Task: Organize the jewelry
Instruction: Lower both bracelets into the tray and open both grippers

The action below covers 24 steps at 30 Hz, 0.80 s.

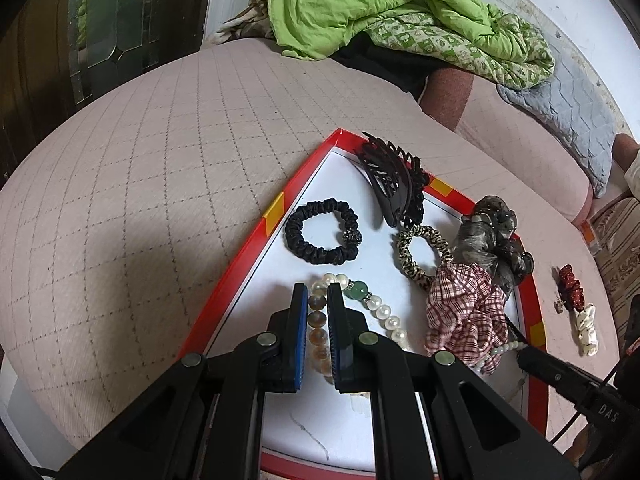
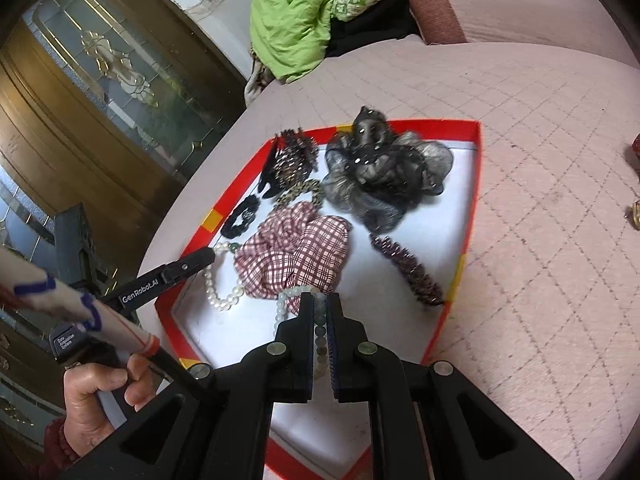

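Note:
A red-rimmed white tray lies on the pink quilted bed. In it are a black scrunchie, a black claw clip, a leopard hair tie, a plaid scrunchie, a grey scrunchie and a pearl bracelet. My left gripper is shut on a brown bead bracelet just above the tray floor. My right gripper is shut on a pale green bead bracelet over the tray, next to the plaid scrunchie. A dark beaded clip lies to its right.
A red hair piece and a white shell-like piece lie on the bed right of the tray. A green blanket is heaped at the back. A wooden glass door stands beyond the bed's left edge.

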Available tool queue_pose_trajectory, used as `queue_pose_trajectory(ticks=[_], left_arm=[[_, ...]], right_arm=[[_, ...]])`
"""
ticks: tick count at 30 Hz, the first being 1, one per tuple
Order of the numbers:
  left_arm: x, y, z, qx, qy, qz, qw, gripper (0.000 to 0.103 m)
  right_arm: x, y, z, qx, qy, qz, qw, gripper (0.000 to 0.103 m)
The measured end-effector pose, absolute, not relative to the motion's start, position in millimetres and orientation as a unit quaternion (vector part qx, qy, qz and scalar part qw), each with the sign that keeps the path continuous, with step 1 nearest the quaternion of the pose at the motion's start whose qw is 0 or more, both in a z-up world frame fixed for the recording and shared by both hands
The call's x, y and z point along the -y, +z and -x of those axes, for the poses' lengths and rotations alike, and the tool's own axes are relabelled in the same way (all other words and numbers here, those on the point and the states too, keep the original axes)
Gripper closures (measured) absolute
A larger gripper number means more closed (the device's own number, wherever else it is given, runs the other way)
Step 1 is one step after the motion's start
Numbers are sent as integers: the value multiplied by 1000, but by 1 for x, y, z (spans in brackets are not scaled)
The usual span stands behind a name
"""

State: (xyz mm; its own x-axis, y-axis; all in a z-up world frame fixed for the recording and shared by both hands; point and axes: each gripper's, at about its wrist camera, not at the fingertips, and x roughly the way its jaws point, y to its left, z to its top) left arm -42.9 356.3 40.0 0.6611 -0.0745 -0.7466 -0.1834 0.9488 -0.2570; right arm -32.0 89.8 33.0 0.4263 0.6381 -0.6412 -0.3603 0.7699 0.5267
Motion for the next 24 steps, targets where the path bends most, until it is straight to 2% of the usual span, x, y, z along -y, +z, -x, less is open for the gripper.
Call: queue_pose_trajectory(ticks=[24], left_arm=[[-354,37,35,-417,33,147,897,94]], right_arm=[[-81,28,9,-440,264,-145,846,96]])
